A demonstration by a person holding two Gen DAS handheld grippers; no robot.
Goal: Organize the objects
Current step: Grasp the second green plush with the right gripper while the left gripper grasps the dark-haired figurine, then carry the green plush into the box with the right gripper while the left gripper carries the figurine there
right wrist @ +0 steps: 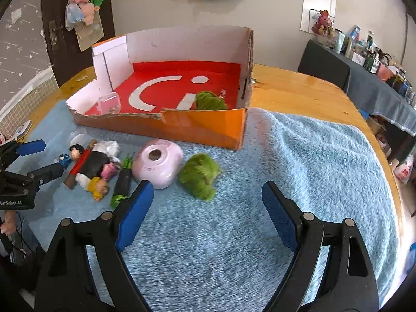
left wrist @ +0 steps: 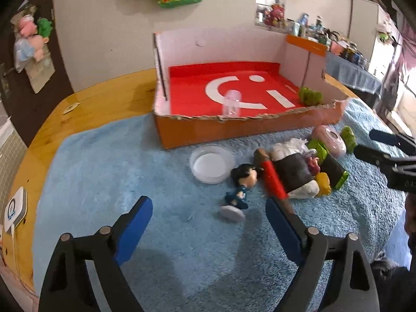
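Note:
An orange cardboard box [left wrist: 234,127] [right wrist: 208,127] with a red floor stands on a blue towel. In it lie a clear plastic cup [left wrist: 231,104] [right wrist: 109,102] and a green fuzzy toy [left wrist: 309,96] [right wrist: 209,101]. In front of the box lie a clear lid [left wrist: 212,162], a small figurine [left wrist: 240,187] [right wrist: 74,153], a red-wrapped stick [left wrist: 273,179], a sushi-roll toy [left wrist: 293,174] [right wrist: 96,163], a pink round object [left wrist: 330,137] [right wrist: 157,162] and a second green fuzzy toy [right wrist: 199,175]. My left gripper [left wrist: 208,221] is open and empty, just short of the figurine. My right gripper [right wrist: 205,208] is open and empty, near the green toy.
The towel [right wrist: 312,169] covers a round wooden table [left wrist: 104,104] [right wrist: 299,91]. A white device [left wrist: 15,208] lies at the table's left edge. A cluttered side table [right wrist: 377,78] stands at the right. Toys hang on the dark door [right wrist: 83,7].

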